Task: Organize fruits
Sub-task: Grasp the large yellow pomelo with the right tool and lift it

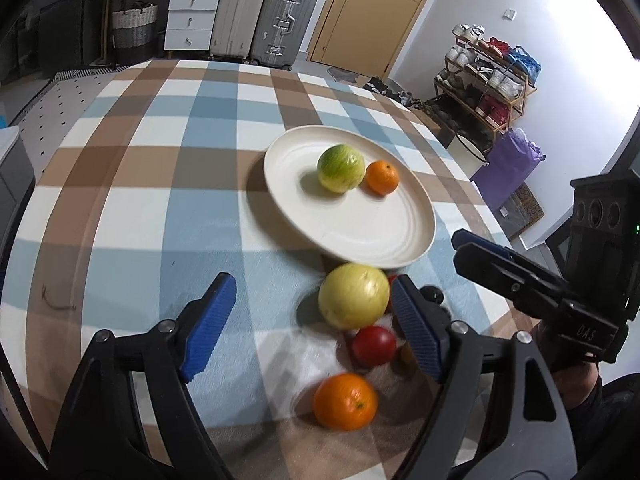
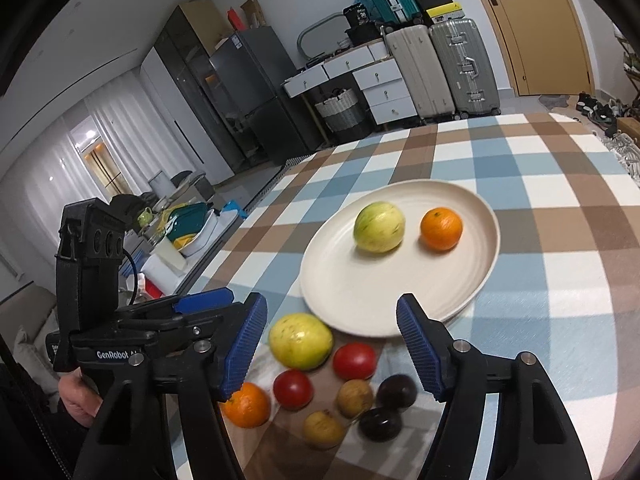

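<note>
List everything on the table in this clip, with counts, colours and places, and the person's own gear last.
plate: 1, cream, mid-table on the cloth
green melon: 1, green-yellow striped, on the plate
small orange: 1, orange, on the plate beside the green melon
yellow melon: 1, pale yellow, on the cloth at the plate's near rim
tomatoes: 2, red, on the cloth near the yellow melon
big orange: 1, orange, nearest edge of the pile
brown fruits: 2, tan, in the pile
dark fruits: 2, near black, in the pile
tablecloth: 1, blue, brown and white check
left gripper: 1, black with blue pads, open, empty, over the pile
right gripper: 1, same, open, empty
hand: 1, holding the left gripper
</note>
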{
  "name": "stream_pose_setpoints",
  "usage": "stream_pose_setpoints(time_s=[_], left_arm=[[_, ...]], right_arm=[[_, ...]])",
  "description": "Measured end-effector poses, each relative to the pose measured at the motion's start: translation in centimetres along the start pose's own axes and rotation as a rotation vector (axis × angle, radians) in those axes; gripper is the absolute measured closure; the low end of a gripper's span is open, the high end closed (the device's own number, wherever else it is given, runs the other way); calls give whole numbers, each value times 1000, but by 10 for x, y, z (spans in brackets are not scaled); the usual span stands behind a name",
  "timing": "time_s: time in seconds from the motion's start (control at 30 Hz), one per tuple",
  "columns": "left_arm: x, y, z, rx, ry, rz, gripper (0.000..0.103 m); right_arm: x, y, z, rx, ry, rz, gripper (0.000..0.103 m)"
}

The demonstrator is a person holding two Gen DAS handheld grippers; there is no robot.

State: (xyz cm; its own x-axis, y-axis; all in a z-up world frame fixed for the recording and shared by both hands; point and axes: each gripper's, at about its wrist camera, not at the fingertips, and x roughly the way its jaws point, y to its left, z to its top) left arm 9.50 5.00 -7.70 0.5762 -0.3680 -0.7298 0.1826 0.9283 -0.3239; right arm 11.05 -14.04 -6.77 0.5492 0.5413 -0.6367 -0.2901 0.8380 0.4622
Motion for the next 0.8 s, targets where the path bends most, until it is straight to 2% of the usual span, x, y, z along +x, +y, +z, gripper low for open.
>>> stream_pose_setpoints(time_s=[0.17, 0.27, 0.5, 0.63, 0.8], left_arm=[[-10, 4, -13, 36, -29, 38, 22], [-18, 10, -18, 27, -50, 14, 21], [-30, 24, -22, 13, -76, 8, 19], [-33, 33, -25, -1, -87, 3, 18], [-33, 44, -29, -38, -94, -6, 13]], right_arm=[[5, 13, -6, -14, 27, 4, 33], [9, 18, -9, -19, 40, 0, 30], [22, 28, -14, -17, 75, -5, 30], [32, 34, -16, -34, 100, -35, 30], [42, 42, -17, -63, 129, -53, 30]])
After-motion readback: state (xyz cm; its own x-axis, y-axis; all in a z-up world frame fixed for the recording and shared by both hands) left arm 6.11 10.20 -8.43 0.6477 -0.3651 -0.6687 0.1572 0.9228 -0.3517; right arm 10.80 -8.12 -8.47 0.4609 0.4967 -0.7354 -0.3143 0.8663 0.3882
